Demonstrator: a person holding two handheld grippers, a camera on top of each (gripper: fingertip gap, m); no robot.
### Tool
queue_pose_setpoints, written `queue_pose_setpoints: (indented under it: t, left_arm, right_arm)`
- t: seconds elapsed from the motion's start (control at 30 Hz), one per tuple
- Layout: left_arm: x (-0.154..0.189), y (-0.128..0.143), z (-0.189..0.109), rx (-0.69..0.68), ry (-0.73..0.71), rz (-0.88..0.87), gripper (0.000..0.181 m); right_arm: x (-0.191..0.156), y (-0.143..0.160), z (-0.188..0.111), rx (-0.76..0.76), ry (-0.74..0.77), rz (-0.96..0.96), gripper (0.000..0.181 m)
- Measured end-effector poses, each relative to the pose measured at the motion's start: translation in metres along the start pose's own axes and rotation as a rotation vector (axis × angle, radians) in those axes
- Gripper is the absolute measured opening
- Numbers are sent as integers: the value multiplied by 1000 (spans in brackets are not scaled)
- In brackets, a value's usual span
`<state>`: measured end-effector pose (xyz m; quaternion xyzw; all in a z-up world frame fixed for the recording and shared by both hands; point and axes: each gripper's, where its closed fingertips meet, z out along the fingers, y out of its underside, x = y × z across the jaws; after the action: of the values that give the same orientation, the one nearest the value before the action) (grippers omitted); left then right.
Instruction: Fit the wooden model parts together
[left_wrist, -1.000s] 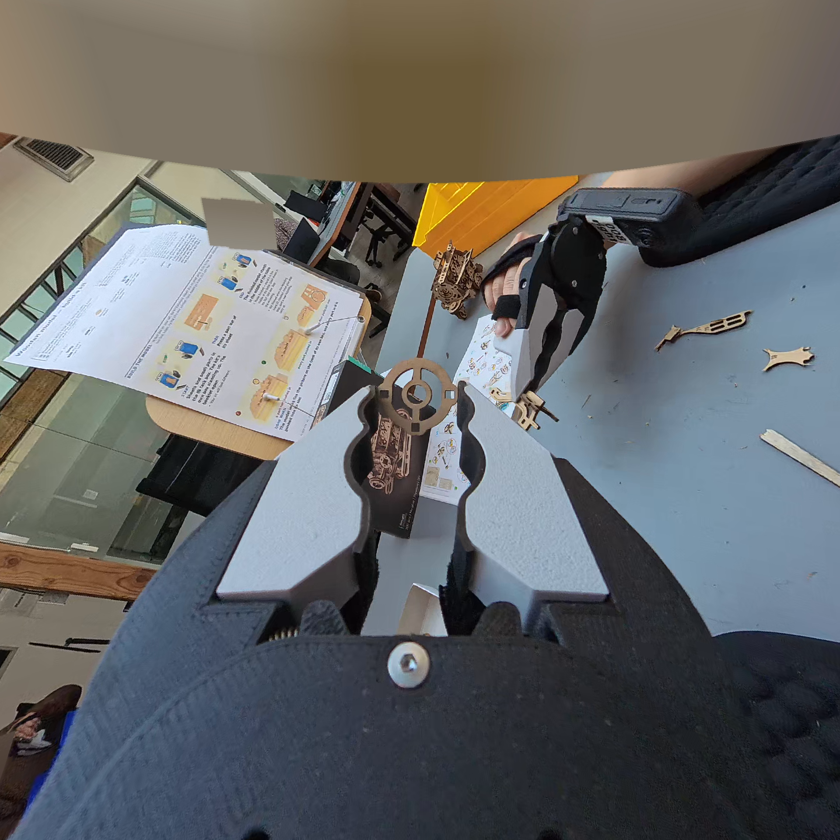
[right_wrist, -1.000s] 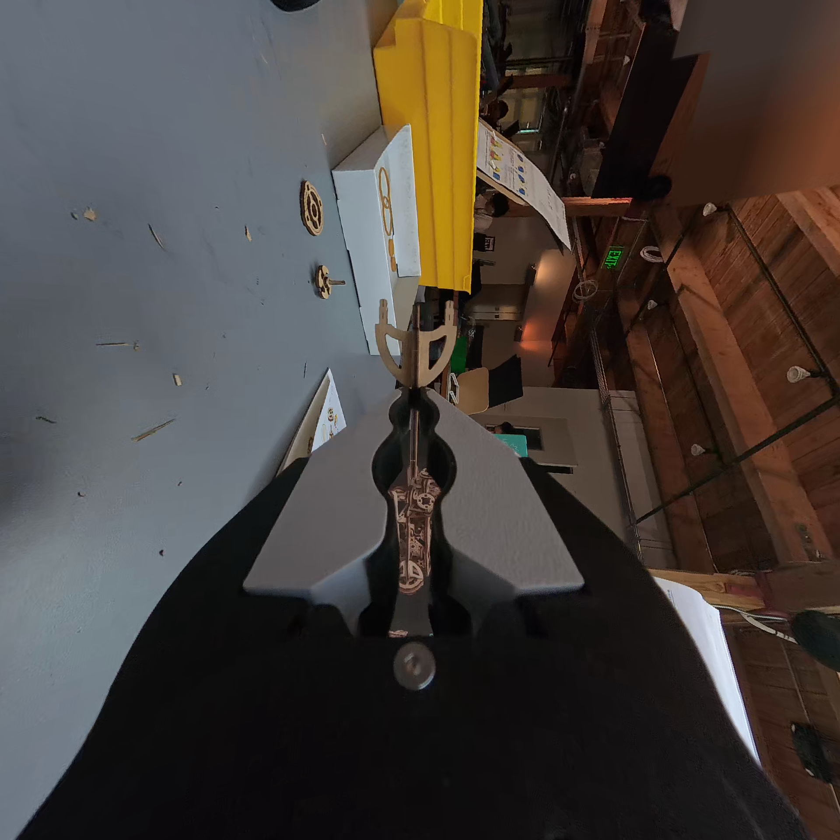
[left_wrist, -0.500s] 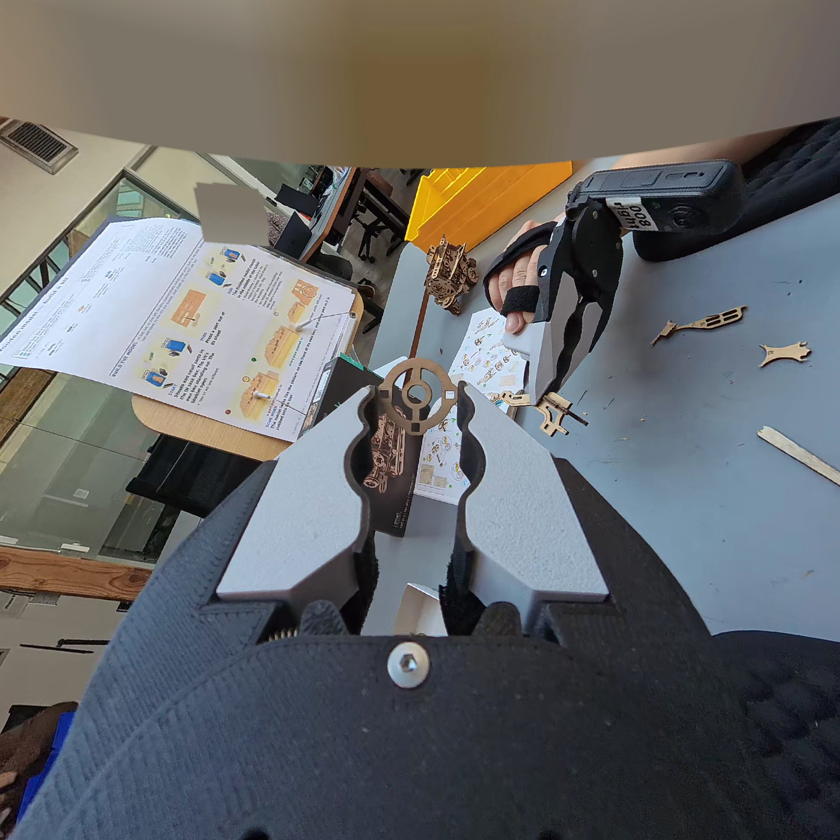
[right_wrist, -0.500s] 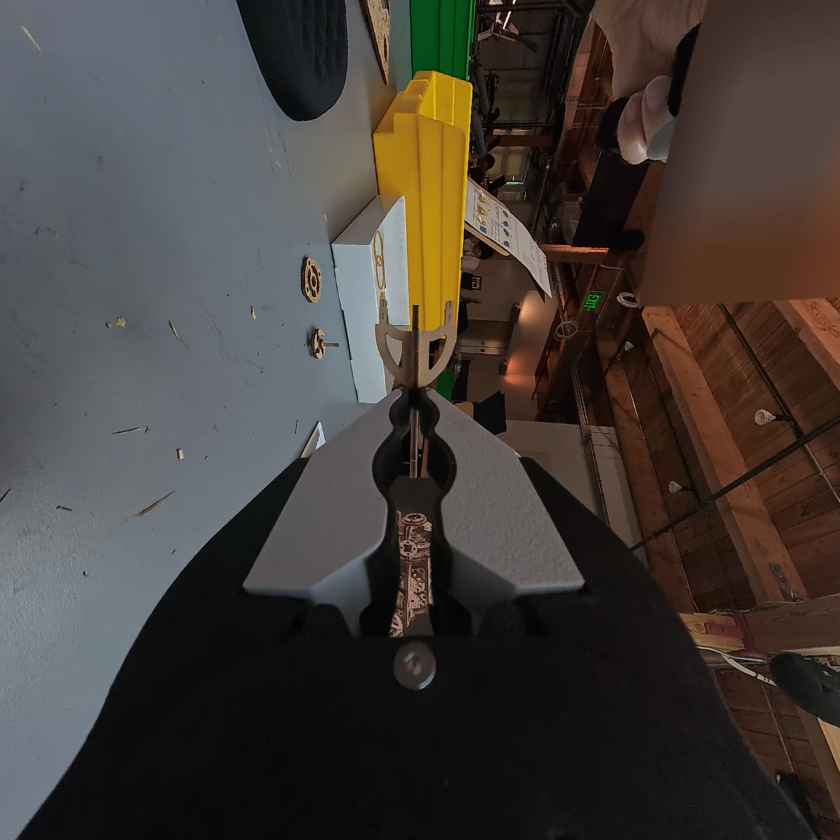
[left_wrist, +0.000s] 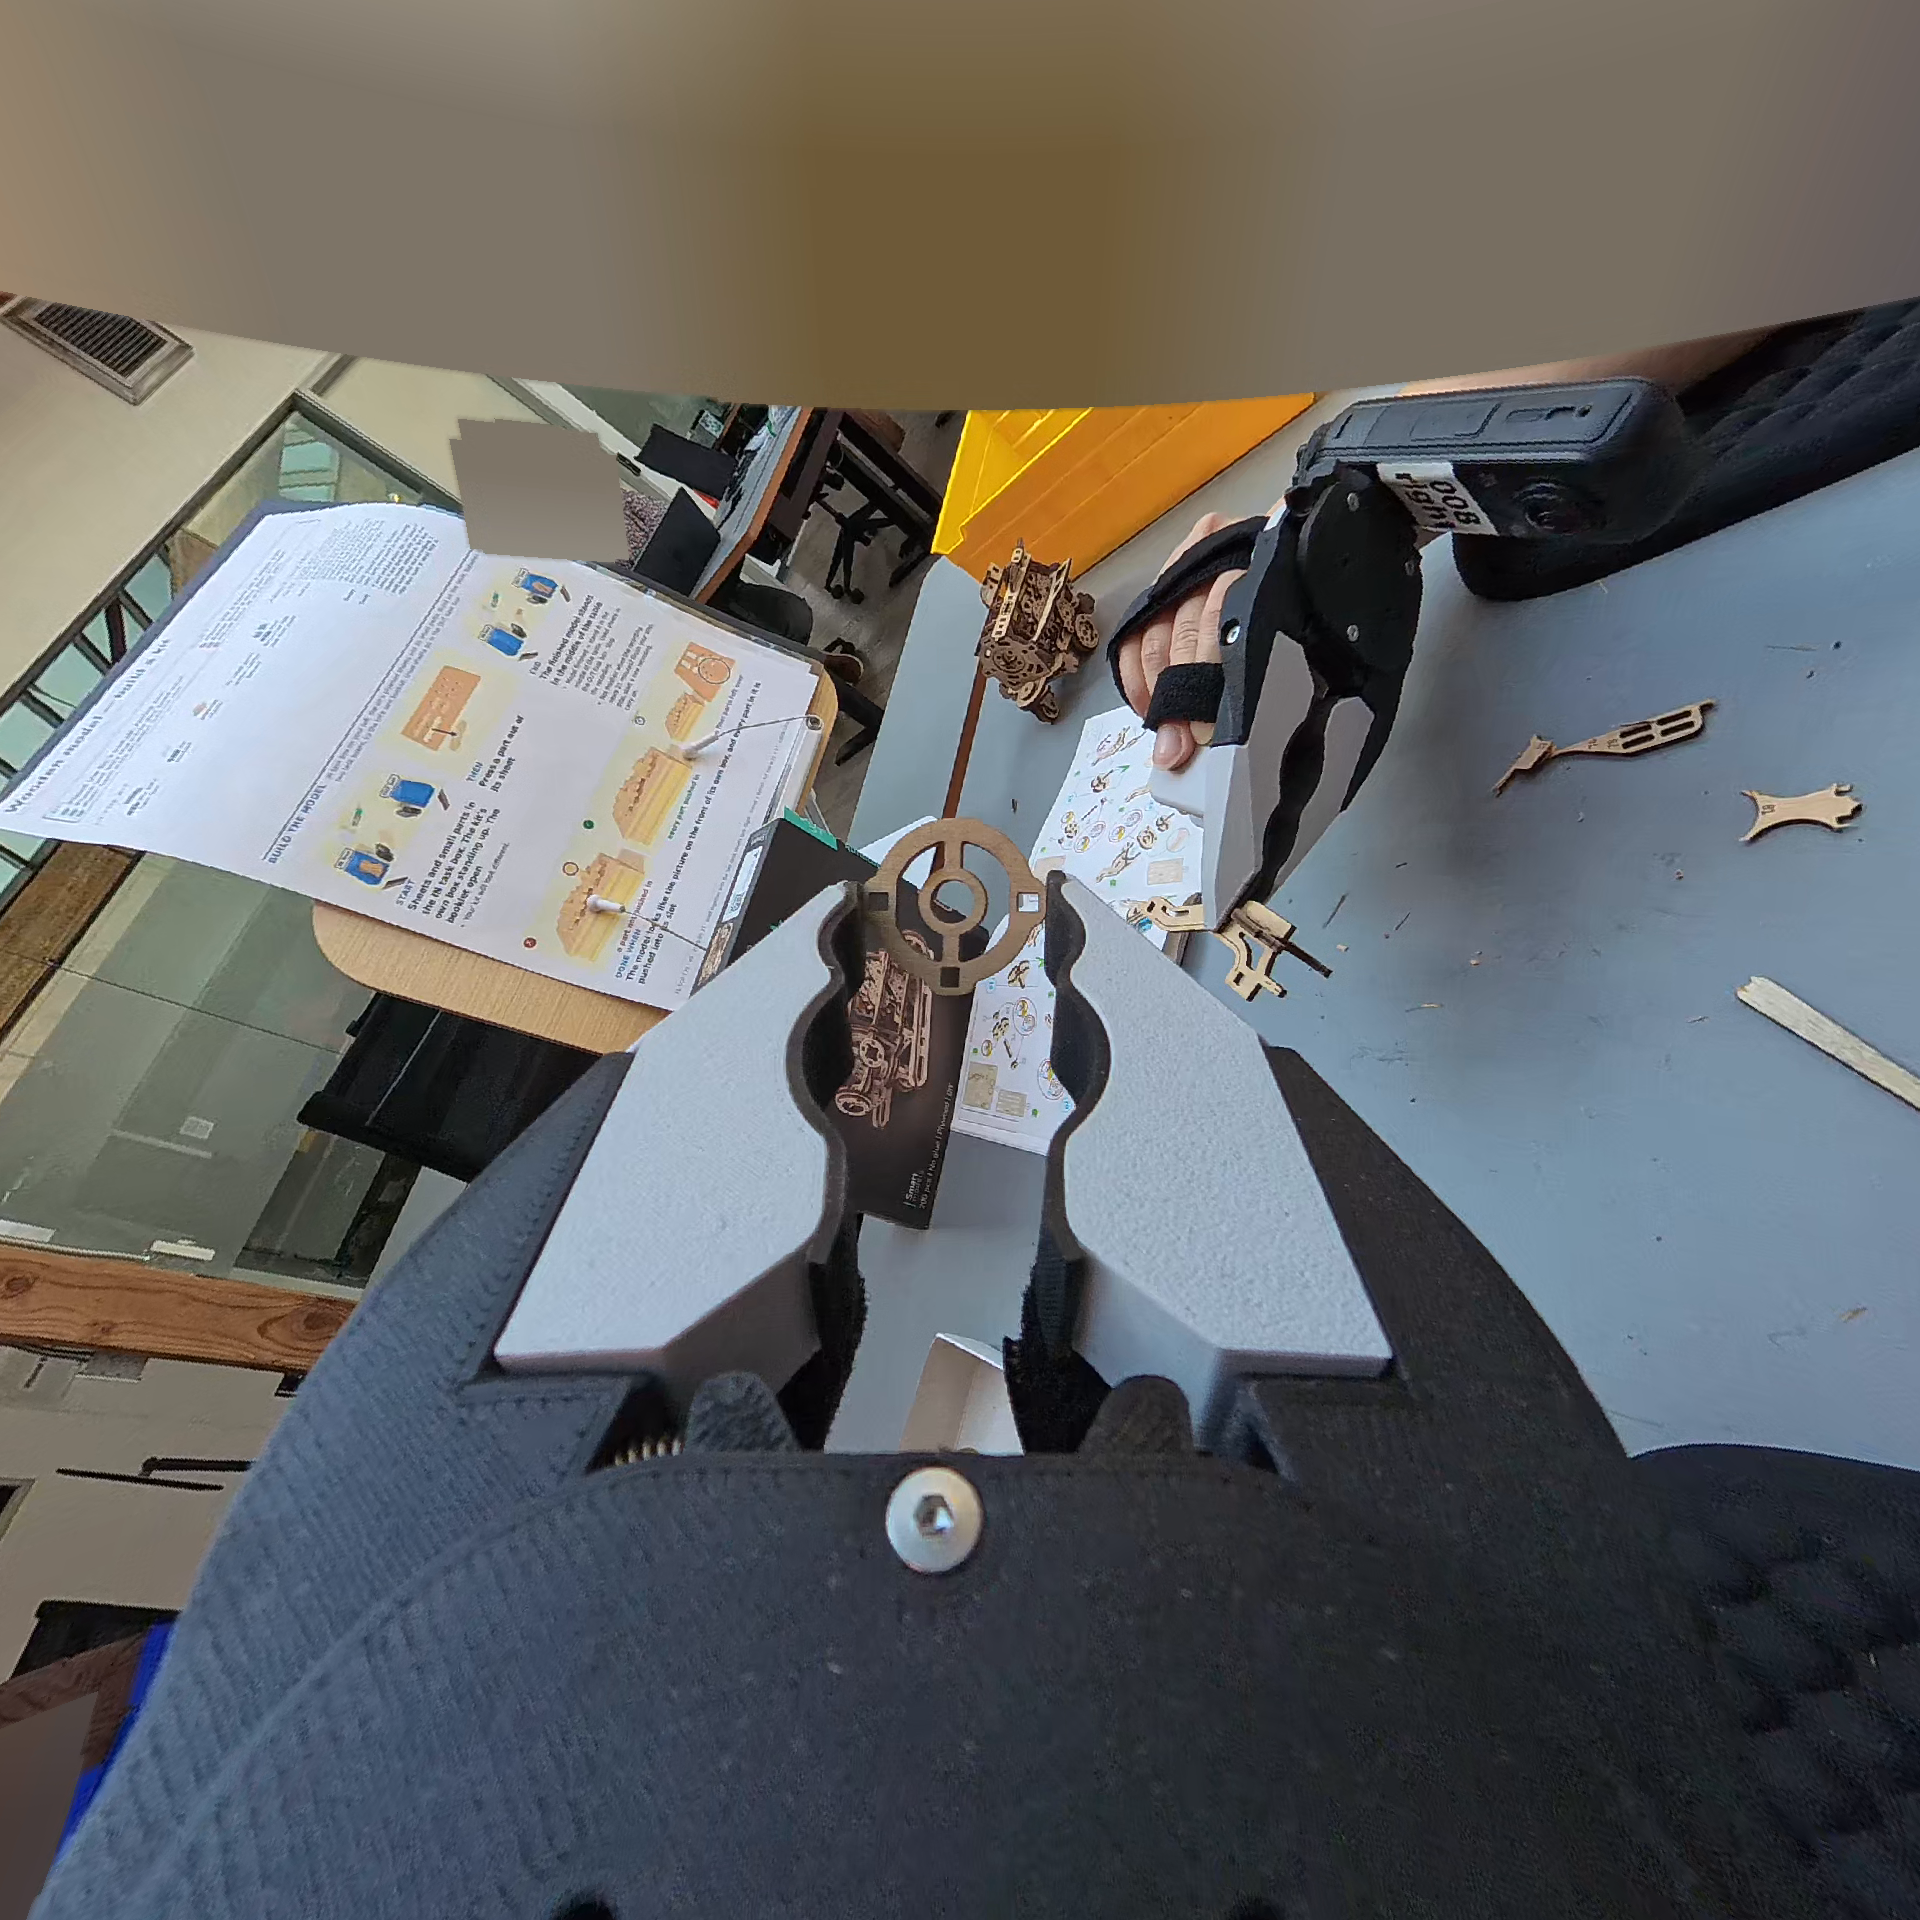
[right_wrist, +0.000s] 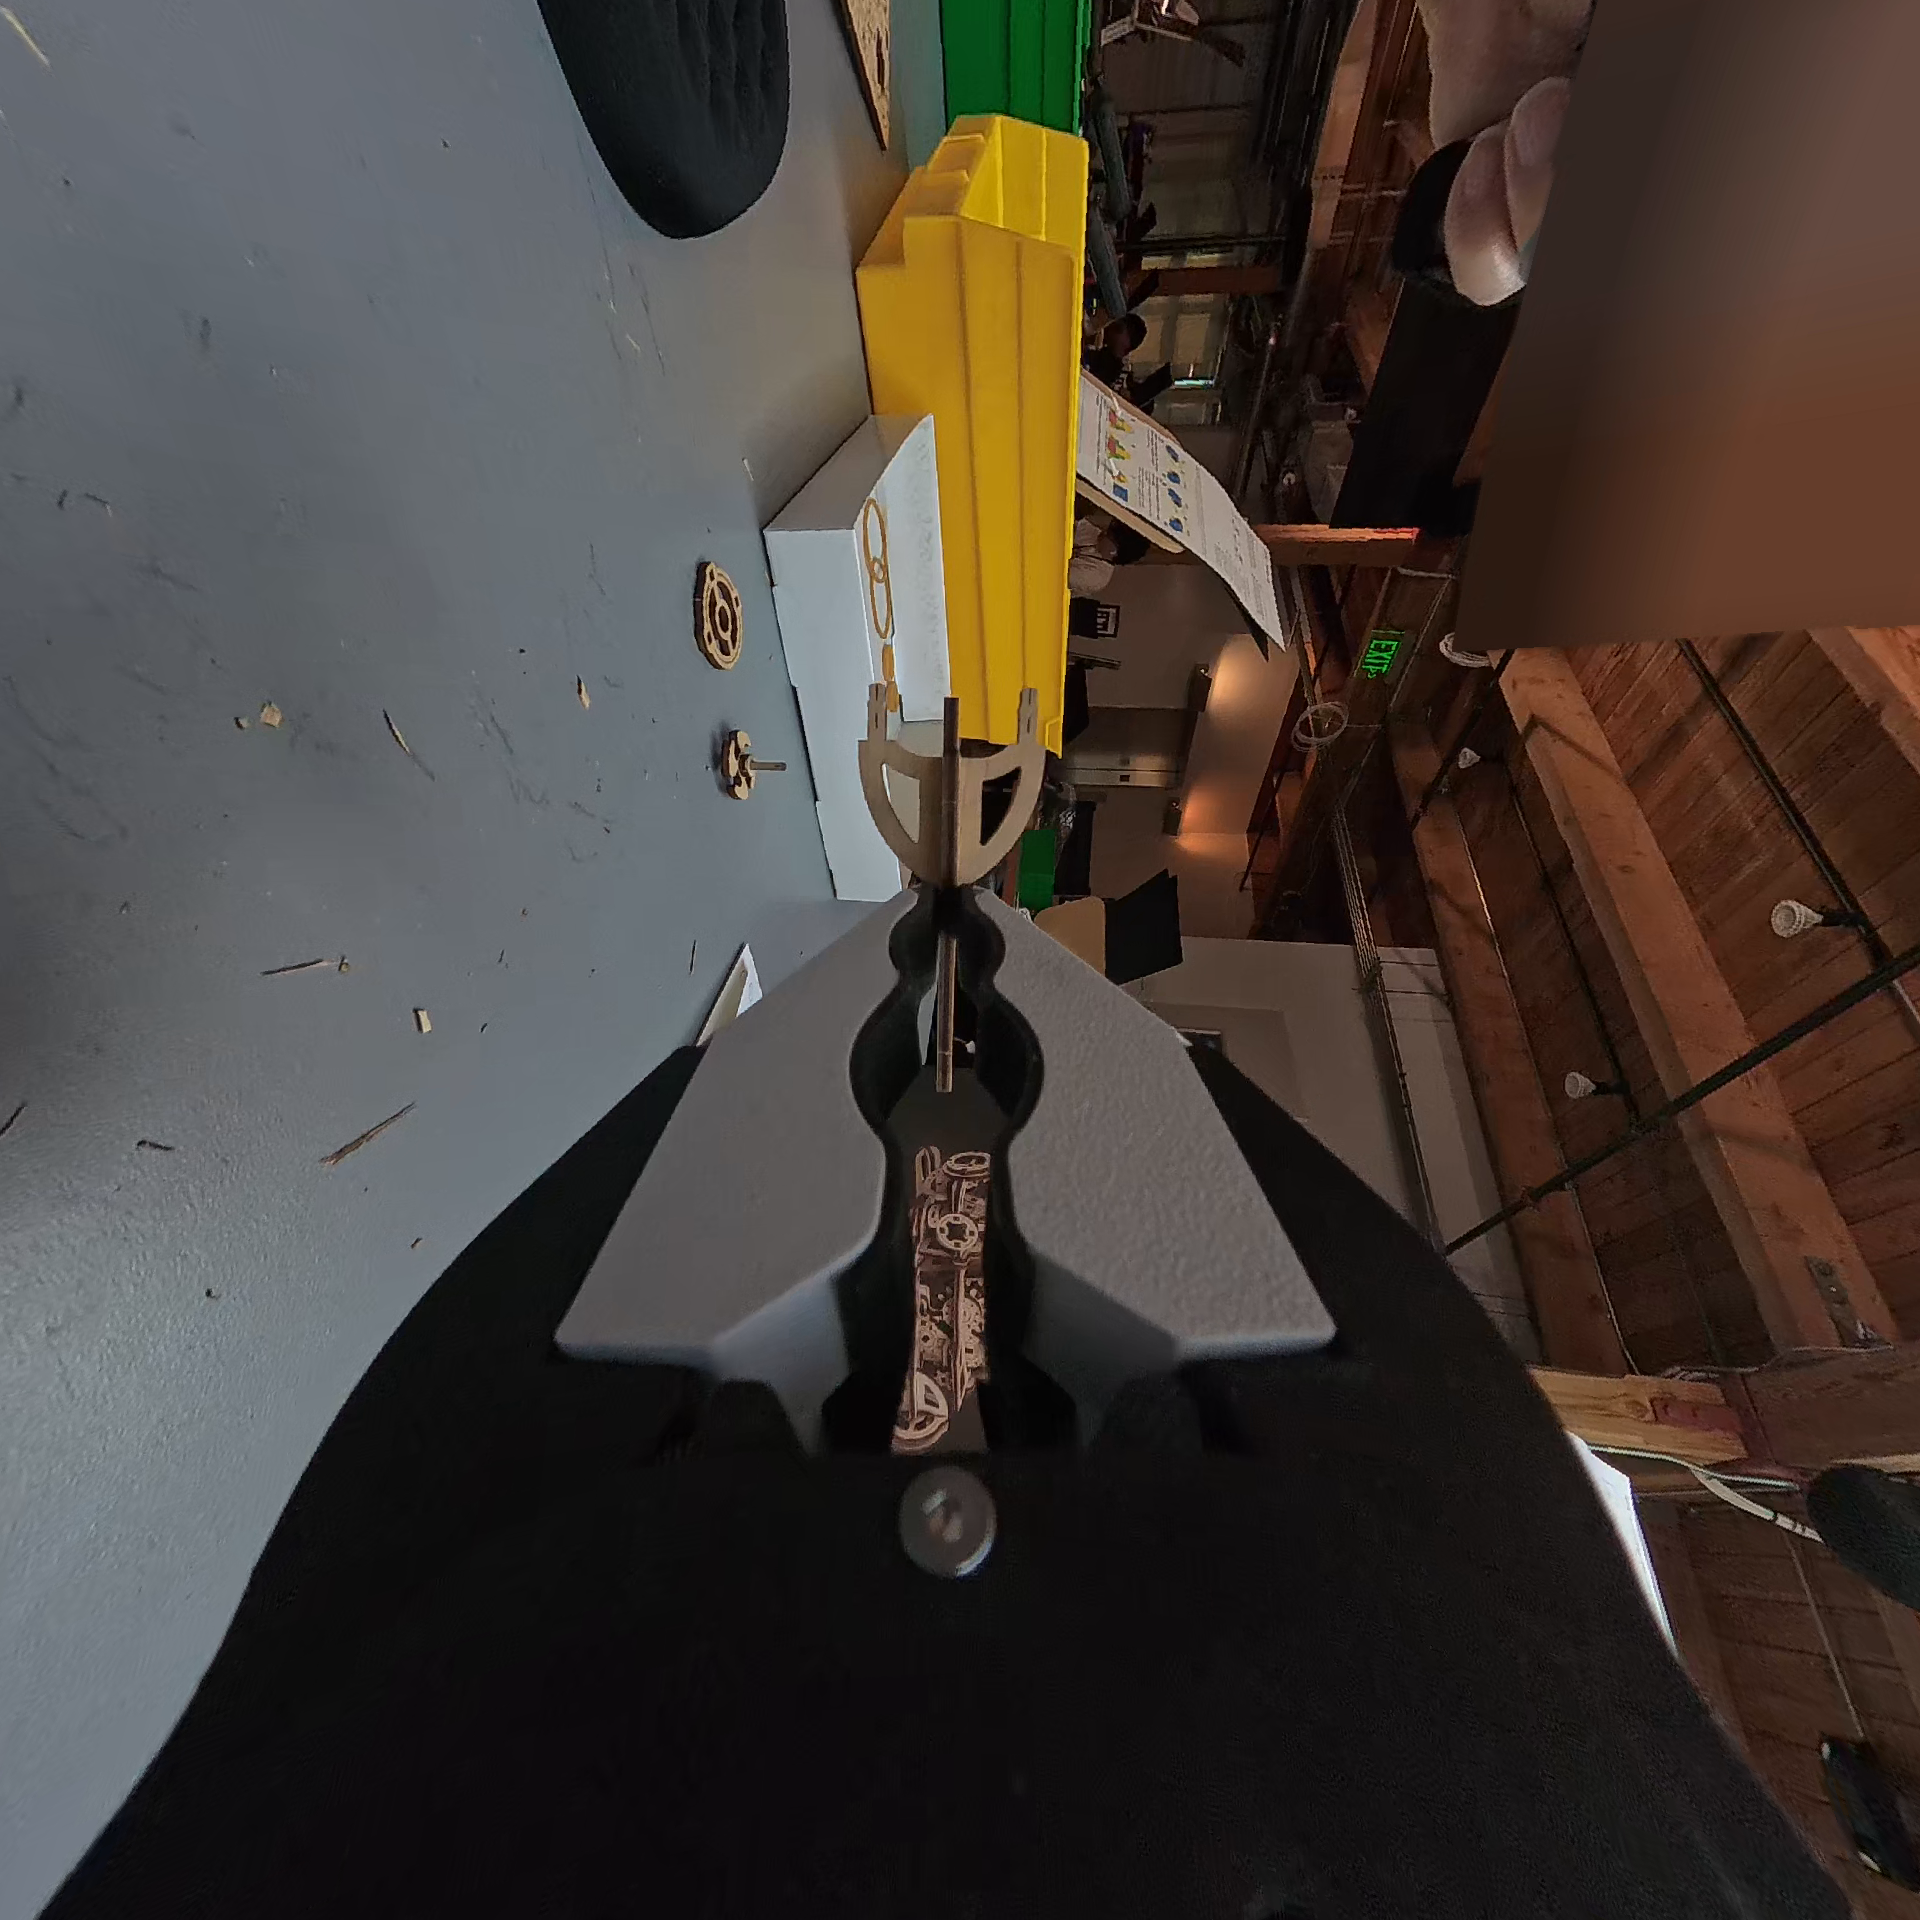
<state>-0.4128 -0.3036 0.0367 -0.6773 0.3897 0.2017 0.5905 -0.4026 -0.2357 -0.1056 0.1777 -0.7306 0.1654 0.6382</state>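
Round wooden ring part (left_wrist: 954, 904): flat, thin, w/ a hole in the middle, four spokes, small square holes. Held at its two sides, face to the camera.

Fork-shaped wooden part (right_wrist: 948, 800): two prongs pointing up at 12 o'clock, w/ a thin flat piece crossed thru its middle. Held at its stem, up off the counter.

Two more flat wooden bits (left_wrist: 1605, 741) & (left_wrist: 1803, 810) lie on the counter at 2 o'clock. A built wooden model (left_wrist: 1034, 634) stands at 12 o'clock, far back.
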Motion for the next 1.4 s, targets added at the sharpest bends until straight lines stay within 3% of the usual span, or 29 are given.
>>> queue_pose_setpoints:
  t: [1.4]
  left_arm:
    - [6,-2,3,-4,19,25,33]
  right_arm:
    - [10,-2,-4,4,39,4,1]
